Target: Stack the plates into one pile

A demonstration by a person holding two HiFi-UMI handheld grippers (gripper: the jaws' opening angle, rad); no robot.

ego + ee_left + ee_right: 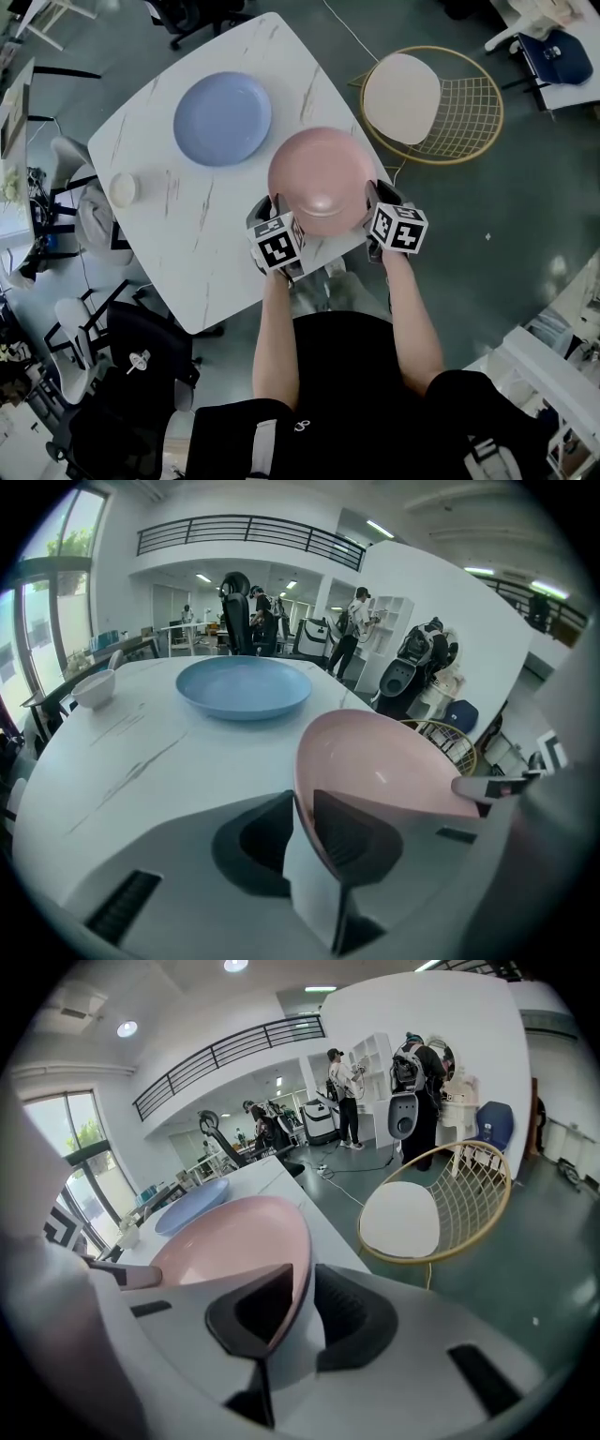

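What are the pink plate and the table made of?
The pink plate looks like glazed ceramic or plastic: smooth, with a small glint. The table looks like marble or a marble-look top: white with thin grey veins.

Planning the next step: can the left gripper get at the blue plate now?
Probably not yet: the left gripper has its opening jaws around the rim of the pink plate. The table before the blue plate is bare.

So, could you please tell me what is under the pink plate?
Only the white marble table shows around the pink plate; no other plate peeks out beneath it. The blue plate lies apart. The tabletop directly below is covered, so unseen.
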